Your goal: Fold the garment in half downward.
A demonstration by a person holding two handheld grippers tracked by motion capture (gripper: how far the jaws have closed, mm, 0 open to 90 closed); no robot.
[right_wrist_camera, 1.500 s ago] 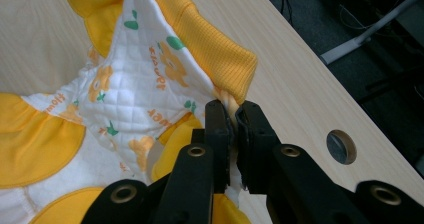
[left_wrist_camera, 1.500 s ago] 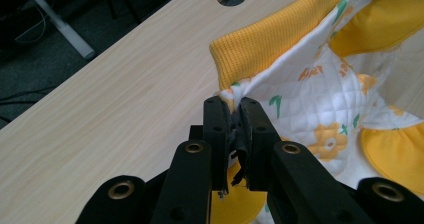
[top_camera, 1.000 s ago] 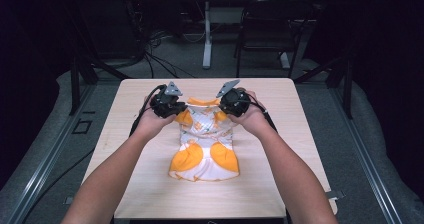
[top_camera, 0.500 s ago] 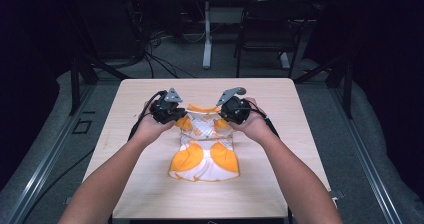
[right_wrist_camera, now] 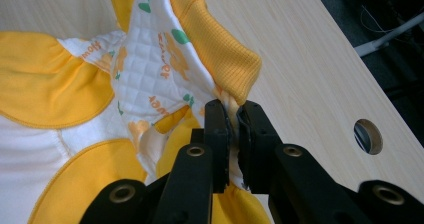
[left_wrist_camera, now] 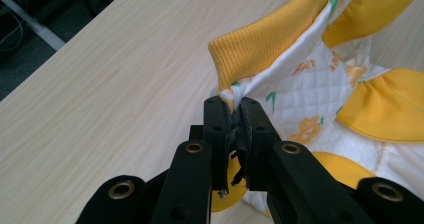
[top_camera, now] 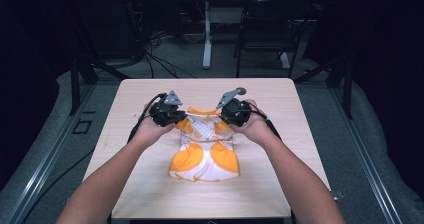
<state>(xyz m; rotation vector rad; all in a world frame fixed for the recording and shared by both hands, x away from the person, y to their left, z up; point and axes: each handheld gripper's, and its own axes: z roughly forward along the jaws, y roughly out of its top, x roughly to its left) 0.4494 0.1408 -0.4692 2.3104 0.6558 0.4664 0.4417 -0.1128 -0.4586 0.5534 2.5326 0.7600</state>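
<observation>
Two grippers pinch a small garment on a table

The pale wooden table (top_camera: 150, 184) fills the middle of the high view; the orange-and-white garment (top_camera: 205, 156) lies at its centre. The left gripper (left_wrist_camera: 232, 115) and right gripper (right_wrist_camera: 233, 115), at the garment's upper corners, each have jaws clamped tight on cloth just below the ribbed orange band (left_wrist_camera: 260, 46).

Lab or recording studio, dim. Pale wood surface (top_camera: 150, 194) stands on grey floor (top_camera: 385, 149) between metal rails (top_camera: 370, 169); loose cables (top_camera: 160, 59) trail behind, with a chair (top_camera: 265, 39) and a second desk's leg (top_camera: 207, 39) beyond.
</observation>
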